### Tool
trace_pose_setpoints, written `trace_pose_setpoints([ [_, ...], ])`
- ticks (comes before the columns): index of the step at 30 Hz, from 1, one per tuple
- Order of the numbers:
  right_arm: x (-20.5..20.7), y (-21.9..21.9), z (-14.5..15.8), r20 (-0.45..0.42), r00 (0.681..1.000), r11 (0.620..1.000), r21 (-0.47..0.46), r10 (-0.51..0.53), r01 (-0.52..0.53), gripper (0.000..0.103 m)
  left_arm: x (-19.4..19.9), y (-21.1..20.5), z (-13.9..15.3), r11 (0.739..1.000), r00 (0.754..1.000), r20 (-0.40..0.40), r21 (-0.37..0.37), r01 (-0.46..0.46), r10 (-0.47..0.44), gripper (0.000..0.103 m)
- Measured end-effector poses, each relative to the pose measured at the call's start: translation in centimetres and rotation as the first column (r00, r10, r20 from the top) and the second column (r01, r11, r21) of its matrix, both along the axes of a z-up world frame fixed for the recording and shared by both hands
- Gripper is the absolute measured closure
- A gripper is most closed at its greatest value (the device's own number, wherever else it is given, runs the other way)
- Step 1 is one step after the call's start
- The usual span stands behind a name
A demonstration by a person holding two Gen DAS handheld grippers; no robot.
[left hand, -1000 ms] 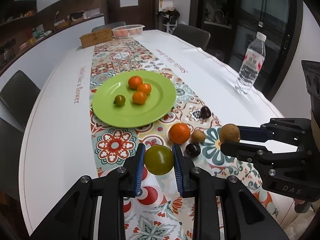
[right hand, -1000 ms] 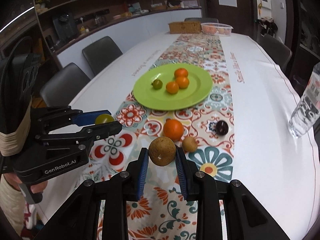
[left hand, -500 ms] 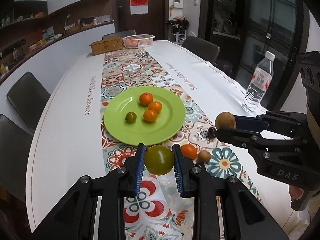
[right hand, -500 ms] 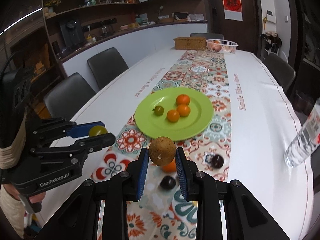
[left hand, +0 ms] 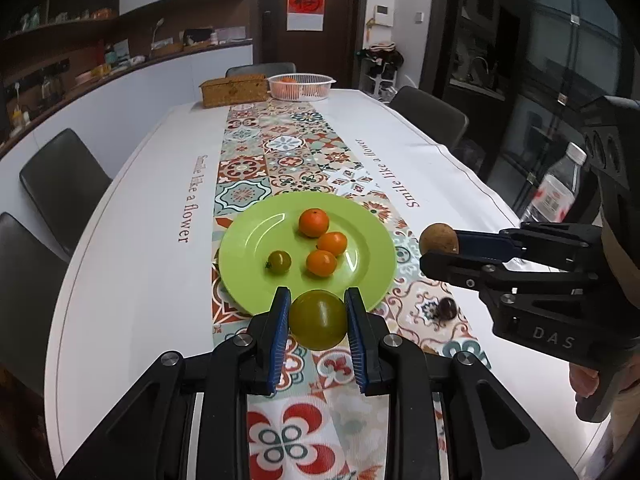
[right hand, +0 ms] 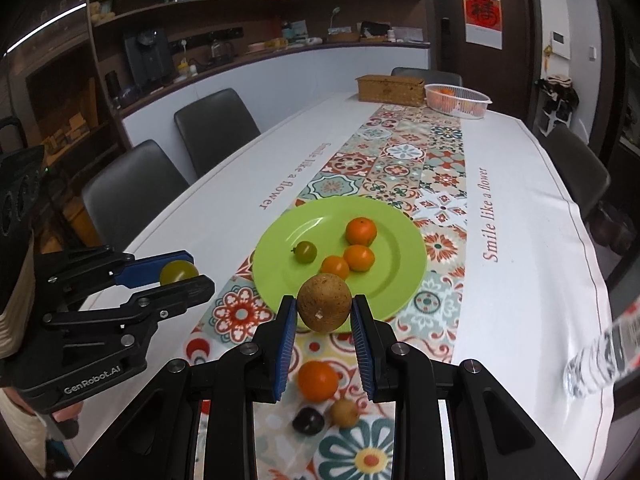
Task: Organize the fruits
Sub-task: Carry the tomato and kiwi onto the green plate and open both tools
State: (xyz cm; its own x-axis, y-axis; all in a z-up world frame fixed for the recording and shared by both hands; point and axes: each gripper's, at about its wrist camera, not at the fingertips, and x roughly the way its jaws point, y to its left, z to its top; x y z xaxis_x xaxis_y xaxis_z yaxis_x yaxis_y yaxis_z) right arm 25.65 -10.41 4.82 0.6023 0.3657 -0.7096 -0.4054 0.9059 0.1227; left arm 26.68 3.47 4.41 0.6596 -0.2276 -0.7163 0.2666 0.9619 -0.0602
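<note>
- Your left gripper (left hand: 318, 320) has its fingers clamped on a green tomato (left hand: 318, 319), gripped across the middle so it sits between the blue pads with nothing under it. Looks like a secure hold to me.
- Your right gripper (right hand: 325, 314) is doing the same with a brown round fruit (right hand: 325, 308), pinched side to side, up in the air just short of the green plate (right hand: 404, 276).
- The plate sits on the patterned runner (left hand: 280, 148) in the middle of the table (left hand: 132, 272), and it already carries three small oranges (right hand: 361, 231) bunched together plus one little green tomato (right hand: 305, 251) a bit apart. My guess is it's the collecting spot, so both held fruits belong there.
- Both grippers come at the plate's near rim, side by side but apart, which gives each one its own lane.
- Left on the runner below your right gripper: a bigger orange (right hand: 318, 381), a small tan fruit (right hand: 344, 412) and a dark plum-looking one (right hand: 307, 420), close together. Those seem to be next in line.
- I'd set the held ones on the bare part of the plate; round fruit will roll if you let go too high.
- Mind the water bottle (left hand: 554, 192) near the table's right edge.
</note>
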Motion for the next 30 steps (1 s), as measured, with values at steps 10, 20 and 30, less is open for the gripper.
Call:
trace_pose_setpoints([
  [10,5.5,0.2,-2.6,-0.118,0.993,0.999,-0.025,0.019,-0.022,0.074,4.7,0.2,-2.5,0.999,0.997,-0.080,-0.047,-0.028,0.024,0.076],
  [20,9.2,1.3,-5.5,-0.174,0.984,0.997,-0.069,0.031,-0.044,0.074,8.6,0.9,-5.8,0.993,0.984,-0.170,-0.086,-0.075,0.060,0.076],
  [30,11.2,1.7,-7.1,-0.213,0.977,0.997,-0.064,0.021,-0.036,0.070,10.2,1.1,-6.6,0.994,0.982,-0.176,-0.066,-0.085,0.073,0.067],
])
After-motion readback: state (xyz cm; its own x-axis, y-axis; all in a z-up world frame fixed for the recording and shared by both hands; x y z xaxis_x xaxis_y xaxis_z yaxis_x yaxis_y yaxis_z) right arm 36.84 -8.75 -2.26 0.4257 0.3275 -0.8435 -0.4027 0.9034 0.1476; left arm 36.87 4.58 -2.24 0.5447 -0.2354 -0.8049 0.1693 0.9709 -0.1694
